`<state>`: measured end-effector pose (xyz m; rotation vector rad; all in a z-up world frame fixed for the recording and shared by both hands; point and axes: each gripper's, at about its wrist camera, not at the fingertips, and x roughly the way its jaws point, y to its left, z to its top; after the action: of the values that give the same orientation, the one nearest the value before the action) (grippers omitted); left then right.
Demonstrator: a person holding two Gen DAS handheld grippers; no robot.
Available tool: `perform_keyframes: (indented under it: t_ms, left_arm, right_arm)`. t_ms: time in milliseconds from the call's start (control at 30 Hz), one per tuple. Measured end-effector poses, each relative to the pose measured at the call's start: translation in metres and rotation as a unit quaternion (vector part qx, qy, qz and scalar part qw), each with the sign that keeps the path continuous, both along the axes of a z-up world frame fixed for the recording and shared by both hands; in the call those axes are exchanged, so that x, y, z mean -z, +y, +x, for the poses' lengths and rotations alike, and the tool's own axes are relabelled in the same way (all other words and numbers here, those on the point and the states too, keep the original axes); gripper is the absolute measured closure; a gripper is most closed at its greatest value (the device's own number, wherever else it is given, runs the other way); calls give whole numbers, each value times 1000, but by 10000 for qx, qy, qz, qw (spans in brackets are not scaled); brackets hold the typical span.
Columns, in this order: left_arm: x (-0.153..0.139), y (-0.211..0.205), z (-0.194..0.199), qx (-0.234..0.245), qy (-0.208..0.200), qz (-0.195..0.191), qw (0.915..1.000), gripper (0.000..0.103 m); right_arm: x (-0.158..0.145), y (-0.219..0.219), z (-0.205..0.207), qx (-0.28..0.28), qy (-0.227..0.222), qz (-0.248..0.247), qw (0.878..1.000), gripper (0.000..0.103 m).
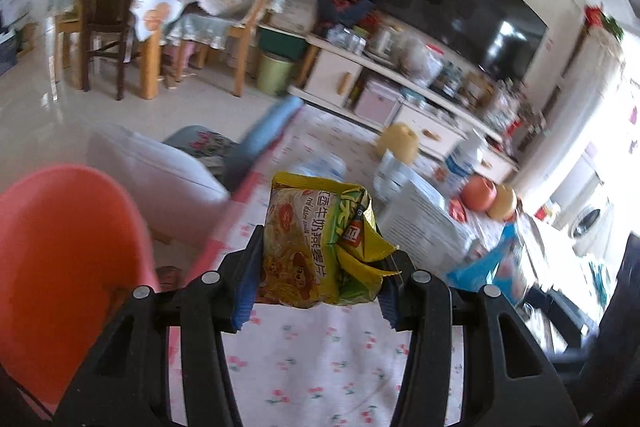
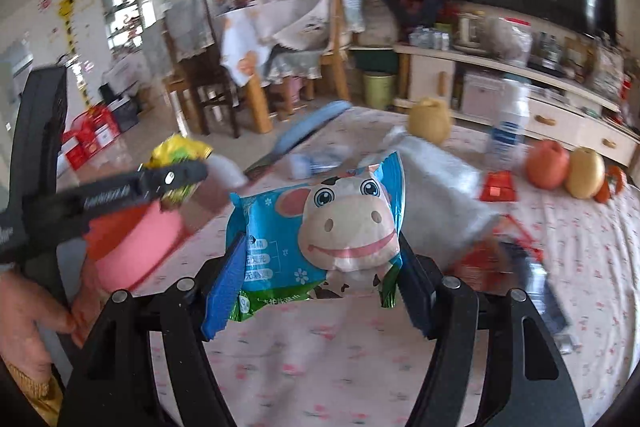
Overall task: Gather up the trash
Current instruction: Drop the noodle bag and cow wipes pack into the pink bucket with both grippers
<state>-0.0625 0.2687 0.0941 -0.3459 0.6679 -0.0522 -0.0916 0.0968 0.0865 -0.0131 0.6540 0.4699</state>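
My left gripper [image 1: 318, 263] is shut on a crumpled yellow-green snack wrapper [image 1: 316, 243], held above the floral tablecloth [image 1: 320, 367]. My right gripper [image 2: 320, 267] is shut on a blue packet with a cartoon cow [image 2: 320, 223]. In the right wrist view the left gripper [image 2: 176, 179] with its yellow-green snack wrapper [image 2: 180, 151] hangs at the left, over a pink bin [image 2: 136, 247]. That same pink bin [image 1: 60, 267] fills the lower left of the left wrist view. A person's hand [image 2: 28, 315] holds the left gripper's handle.
On the table lie a white sheet of packaging [image 2: 436, 183], a water bottle [image 2: 508, 123], red wrappers [image 2: 496, 187], an apple [image 2: 546, 165] and pears [image 2: 430, 119]. A blue folder [image 1: 268, 131] lies at the table's far edge. Chairs, a green bin [image 1: 274, 73] and a TV cabinet stand behind.
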Motion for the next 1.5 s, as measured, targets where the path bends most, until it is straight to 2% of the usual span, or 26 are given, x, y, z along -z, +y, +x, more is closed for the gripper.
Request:
perform_keyframes:
  t_ms: [200, 400, 567, 667, 733, 800, 900, 967, 1133, 1500]
  left_arm:
    - [-11, 57, -14, -794, -49, 87, 9968, 52]
    - [-12, 116, -31, -1623, -32, -66, 9867, 52]
    - [-12, 143, -39, -1965, -13, -84, 9805, 52]
    - [-12, 147, -40, -2141, 39, 117, 9767, 52]
    - [-13, 151, -41, -2247, 72, 166, 9743, 44]
    - [-13, 154, -42, -2368, 65, 250, 9712, 29]
    - [-16, 150, -40, -2415, 70, 462, 9693, 22]
    - [-18, 146, -40, -2388, 34, 515, 9697, 19]
    - [-20, 134, -37, -2279, -5, 563, 9721, 15]
    - [-22, 89, -24, -1620, -69, 661, 9845, 15]
  right_arm:
    - [-2, 76, -2, -630, 25, -103, 9980, 33]
    - [-5, 151, -1, -1228, -64, -294, 9920, 33]
    - [5, 205, 2, -1641, -56, -448, 9854, 32]
    - [15, 230, 4, -1744, -101, -558, 9830, 27]
    - [20, 239, 8, -1689, -46, -598, 9838, 18]
    - [24, 236, 12, -1607, 70, -506, 9857, 14]
    - [23, 217, 15, -1490, 286, -98, 9884, 14]
    - [21, 197, 16, -1325, 309, -5, 9907, 13]
    - [16, 157, 6, -966, 250, 58, 9950, 12]
    - [25, 95, -26, -641, 186, -126, 9977, 12]
